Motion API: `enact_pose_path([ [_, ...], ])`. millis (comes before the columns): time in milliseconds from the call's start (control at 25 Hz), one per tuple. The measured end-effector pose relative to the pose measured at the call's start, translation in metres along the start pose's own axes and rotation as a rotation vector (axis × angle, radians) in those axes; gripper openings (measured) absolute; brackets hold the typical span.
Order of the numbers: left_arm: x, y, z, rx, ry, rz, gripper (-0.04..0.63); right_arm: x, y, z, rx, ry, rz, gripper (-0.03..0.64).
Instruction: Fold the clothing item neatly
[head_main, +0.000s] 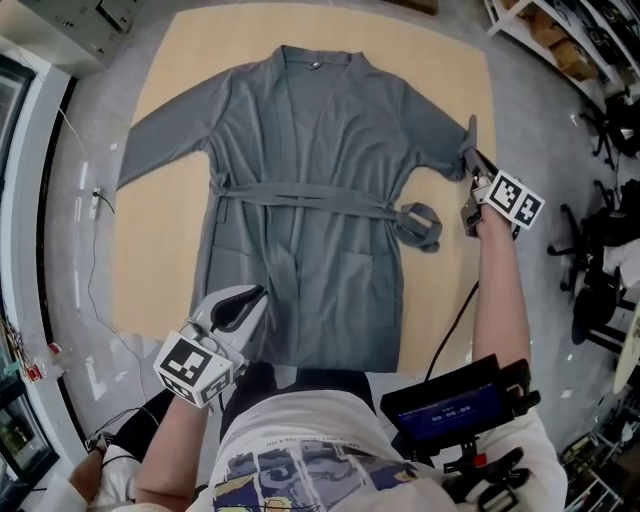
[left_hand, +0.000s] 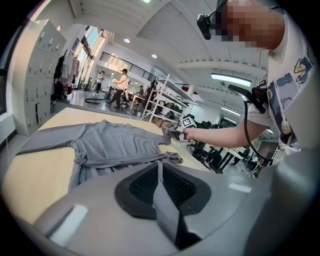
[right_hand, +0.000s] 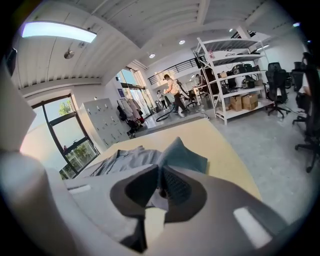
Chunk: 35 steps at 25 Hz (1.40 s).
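Right claw (head_main: 470, 160) (right_hand: 161, 182) is clenched on the cuff of the robe's sleeve (head_main: 440, 130) and holds it raised off the bench (head_main: 170, 60) near the right edge; in the right gripper view grey cloth stands up in a peak from between the closed jaws. Left claw (head_main: 240, 305) (left_hand: 161, 172) is clenched too, with a strip of the same grey cloth pinched between its pads, at the hem's left corner by the near edge.

The robe (head_main: 300, 200) (left_hand: 115, 145) lies front up in the middle of the bench, collar toward the far edge and hem toward the near edge. Its other sleeve (head_main: 165, 140) lies flat, reaching toward the left edge. A belt (head_main: 300, 195) crosses the waist, and its loose end (head_main: 418, 225) sits bunched on the bench just beside the robe's right side.

A white cable (head_main: 95, 200) runs along the grey floor off the left edge. A black screen (head_main: 450, 405) hangs at the person's waist. Office chairs (head_main: 600, 250) stand well off to the right, and white shelves (right_hand: 235, 75), grey lockers (right_hand: 105, 120) and a walking person (right_hand: 172, 92) show farther back in the room.
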<state>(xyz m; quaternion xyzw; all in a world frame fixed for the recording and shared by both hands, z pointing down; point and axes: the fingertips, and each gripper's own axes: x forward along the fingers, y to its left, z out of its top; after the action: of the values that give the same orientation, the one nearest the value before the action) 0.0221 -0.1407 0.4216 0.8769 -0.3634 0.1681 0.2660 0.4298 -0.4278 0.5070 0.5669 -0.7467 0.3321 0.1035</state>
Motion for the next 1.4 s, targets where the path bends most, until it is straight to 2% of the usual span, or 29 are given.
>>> enact_pose_path([
  [440,-0.036,0.008,-0.012,-0.043,-0.062,0.04,0.035,0.057,0.103,-0.002,-0.085,0.046,0.139,0.034],
  [720,-0.062,0.016,-0.021,-0.048,-0.081,0.093,0.035,0.09,0.167,-0.014,-0.13,0.092,0.218,0.034],
  [1120,-0.096,0.019,-0.037,-0.075,-0.102,0.152,0.035,0.131,0.256,-0.039,-0.204,0.153,0.321,0.034],
  [1400,-0.107,0.019,-0.048,-0.111,-0.108,0.178,0.035,0.159,0.3,-0.065,-0.243,0.202,0.362,0.034],
])
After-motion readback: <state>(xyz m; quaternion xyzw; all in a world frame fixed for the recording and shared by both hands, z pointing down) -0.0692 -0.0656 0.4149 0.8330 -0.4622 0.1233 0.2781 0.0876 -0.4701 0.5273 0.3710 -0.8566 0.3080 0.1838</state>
